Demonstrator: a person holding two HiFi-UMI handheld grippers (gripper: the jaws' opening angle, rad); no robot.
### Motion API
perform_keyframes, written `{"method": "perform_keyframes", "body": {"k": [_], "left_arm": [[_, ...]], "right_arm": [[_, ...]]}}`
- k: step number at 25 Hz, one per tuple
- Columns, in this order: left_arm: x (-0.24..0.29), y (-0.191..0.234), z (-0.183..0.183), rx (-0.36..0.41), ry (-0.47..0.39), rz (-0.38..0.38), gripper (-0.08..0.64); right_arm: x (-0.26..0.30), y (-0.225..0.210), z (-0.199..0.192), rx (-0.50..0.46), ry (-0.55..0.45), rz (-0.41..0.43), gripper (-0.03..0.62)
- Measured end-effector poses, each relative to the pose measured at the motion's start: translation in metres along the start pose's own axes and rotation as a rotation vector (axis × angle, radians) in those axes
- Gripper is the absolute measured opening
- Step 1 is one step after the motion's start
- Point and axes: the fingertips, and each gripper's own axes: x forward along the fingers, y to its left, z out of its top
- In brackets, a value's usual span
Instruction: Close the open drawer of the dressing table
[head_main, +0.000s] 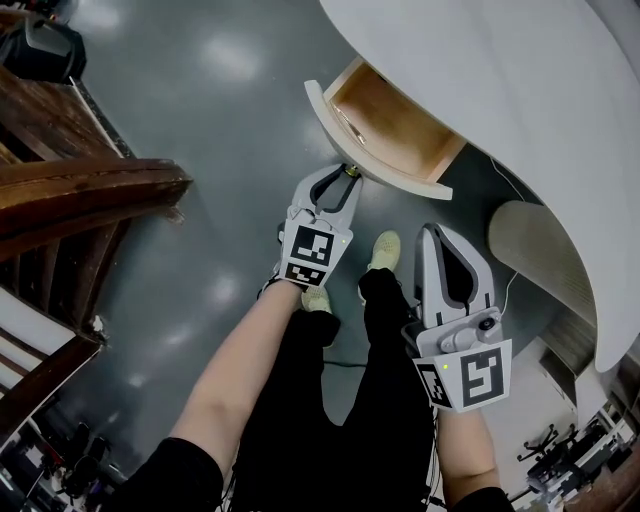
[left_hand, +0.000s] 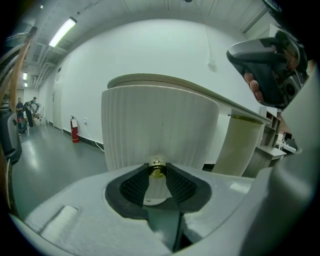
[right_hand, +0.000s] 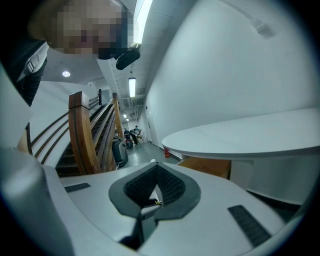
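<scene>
With the left gripper (head_main: 345, 175) jaws spread around the knob (left_hand: 157, 168) of the drawer (head_main: 395, 122) — it is open under the tabletop (head_main: 520, 80) — I must next push straight in; the right gripper (right_hand: 154, 164) jaws are pressed together.

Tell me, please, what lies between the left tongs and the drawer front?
Only the brass knob, standing between the left tongs' tips against the drawer front; the left gripper view shows it.

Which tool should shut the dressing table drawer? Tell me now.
Left. The left tool is at the front of the open drawer, with the brass knob between its jaw tips. The right tool sits apart from the drawer front, jaws together on nothing.
</scene>
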Motion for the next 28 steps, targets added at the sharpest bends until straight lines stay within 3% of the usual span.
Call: {"method": "perform_keyframes", "body": {"k": [11,28], "left_arm": [[0.066,-0.002,0.038,0.004,-0.051,-0.014,0.11],[0.12,-0.003,0.071,0.014,-0.123,-0.04,0.11]], "right_arm": [[0.01,-0.054,0.0,0.02,0.006,-0.035,0.014],[0.025,-0.085,-0.009,0.025,0.01,-0.041,0.014]]}}
